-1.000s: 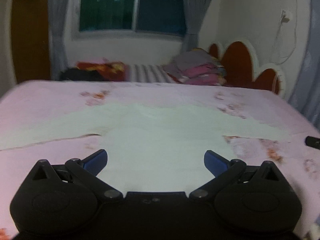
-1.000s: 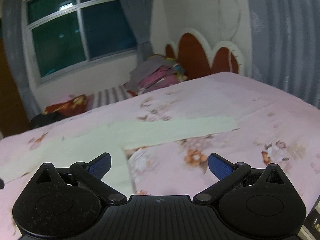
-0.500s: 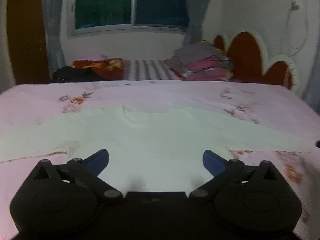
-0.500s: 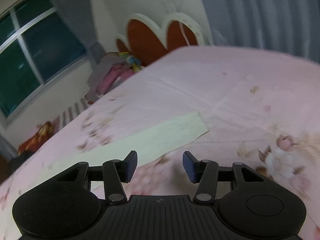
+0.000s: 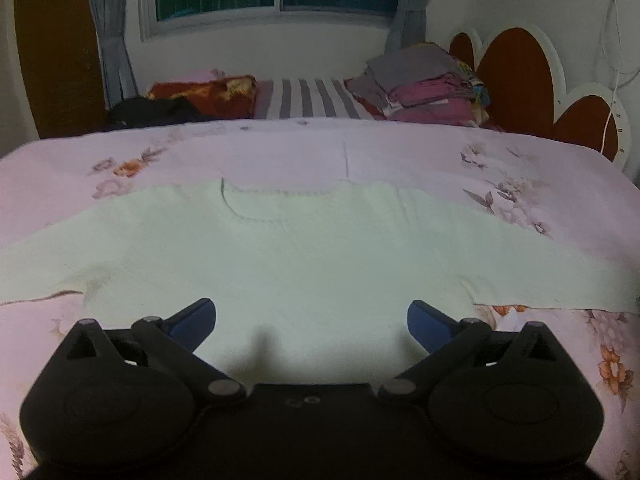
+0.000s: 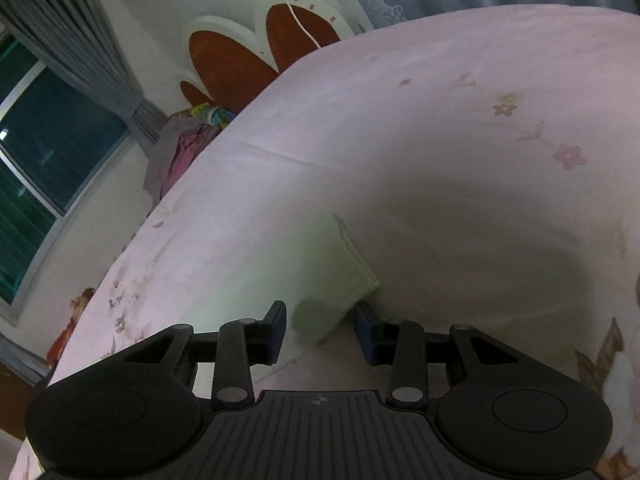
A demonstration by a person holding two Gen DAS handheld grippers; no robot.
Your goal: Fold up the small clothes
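A pale cream long-sleeved sweater lies flat on the pink flowered bed sheet, sleeves spread to both sides and neckline at the far side. My left gripper hovers wide open over the sweater's lower body, with nothing between its blue pads. In the right wrist view the right sleeve's cuff lies on the sheet. My right gripper is tilted and low over it, jaws closing, the cuff's end between the pads. A gap still shows at the left pad.
Beyond the bed's far edge sit a pile of folded clothes, a striped cloth, a red patterned bundle and a dark garment. A brown scalloped headboard stands at the right, under a window with grey curtains.
My left gripper came closer over the sweater's body, still wide open. My right gripper rolled, swung along the sleeve and dropped to its cuff while its jaws narrowed from wide apart.
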